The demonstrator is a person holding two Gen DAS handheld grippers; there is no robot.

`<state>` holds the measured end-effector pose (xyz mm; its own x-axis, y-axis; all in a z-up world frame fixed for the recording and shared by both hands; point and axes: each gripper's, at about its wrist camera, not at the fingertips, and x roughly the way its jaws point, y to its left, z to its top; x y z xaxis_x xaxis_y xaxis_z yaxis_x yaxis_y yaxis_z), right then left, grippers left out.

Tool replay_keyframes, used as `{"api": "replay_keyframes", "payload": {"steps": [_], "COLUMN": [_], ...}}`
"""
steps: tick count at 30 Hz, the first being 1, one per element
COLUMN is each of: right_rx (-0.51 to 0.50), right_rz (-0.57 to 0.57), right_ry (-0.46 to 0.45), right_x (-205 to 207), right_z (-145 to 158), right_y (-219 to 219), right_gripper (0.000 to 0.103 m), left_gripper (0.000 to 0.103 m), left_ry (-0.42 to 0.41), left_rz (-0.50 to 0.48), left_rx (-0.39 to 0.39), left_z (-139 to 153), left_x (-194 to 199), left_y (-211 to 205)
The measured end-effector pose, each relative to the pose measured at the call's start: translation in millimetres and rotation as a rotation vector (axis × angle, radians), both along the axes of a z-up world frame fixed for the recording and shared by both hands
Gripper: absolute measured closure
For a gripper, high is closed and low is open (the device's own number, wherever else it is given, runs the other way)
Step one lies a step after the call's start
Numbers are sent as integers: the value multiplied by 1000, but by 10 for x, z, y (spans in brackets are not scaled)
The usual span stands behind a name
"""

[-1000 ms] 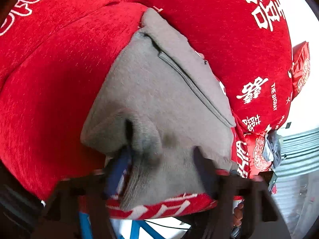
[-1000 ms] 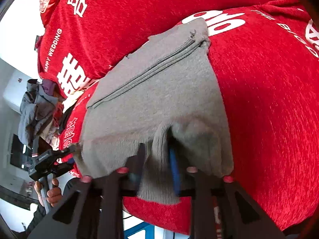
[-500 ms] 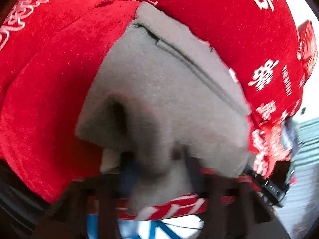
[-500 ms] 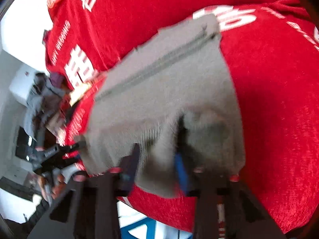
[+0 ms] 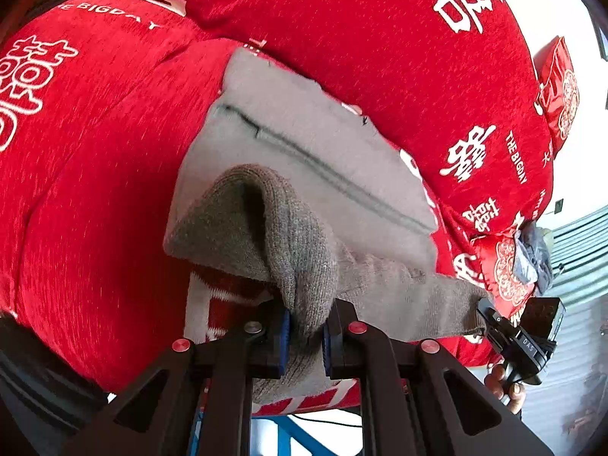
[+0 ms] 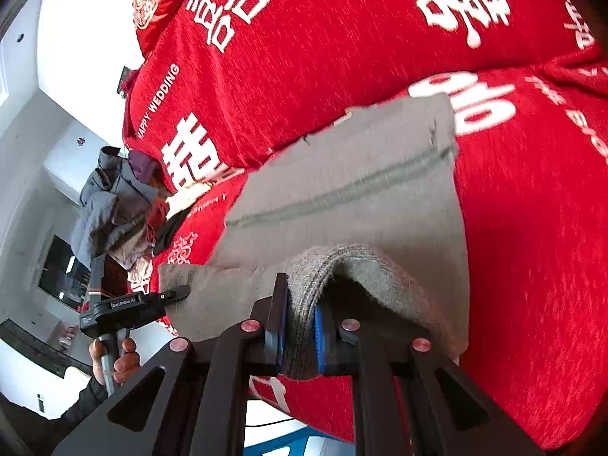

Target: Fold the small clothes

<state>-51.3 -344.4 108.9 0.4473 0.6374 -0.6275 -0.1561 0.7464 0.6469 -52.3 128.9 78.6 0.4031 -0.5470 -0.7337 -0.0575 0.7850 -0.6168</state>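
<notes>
Left wrist view: left hand-held gripper and right hand-held gripper each clamped on grey knit garment.

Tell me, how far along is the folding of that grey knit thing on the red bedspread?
Early. Done: both grippers have hold of the near edge of the grey garment. The left gripper and right gripper are closing, each with a bunch of knit between its pads. In hand: that edge is lifted off the red bedspread, while the far part lies flat. Left: carrying the edge over and laying it down.
</notes>
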Motion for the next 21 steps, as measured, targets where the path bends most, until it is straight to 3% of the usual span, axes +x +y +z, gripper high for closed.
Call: {"api": "replay_keyframes", "payload": {"steps": [8,11,16,21], "right_rx": [15,-3,-73,-108], "right_rz": [-10,-18,-13,-3], "right_ry": [-27,-16,84,126], "right_x": [252,380,489,434], "right_z": [270,320,21,-202], "right_y": [-32,-19,58,132], "right_gripper": [91,91,91,91], "left_gripper": [89,89,89,88], "left_ry": [37,131,270,299], "left_rz": [-3,-8,9,24], "left_rx": [-14,-3,-21,-56], "left_z": [176,86,-365,-510], "left_x": [356,514,511,346], "left_y": [-20,-17,40,78]}}
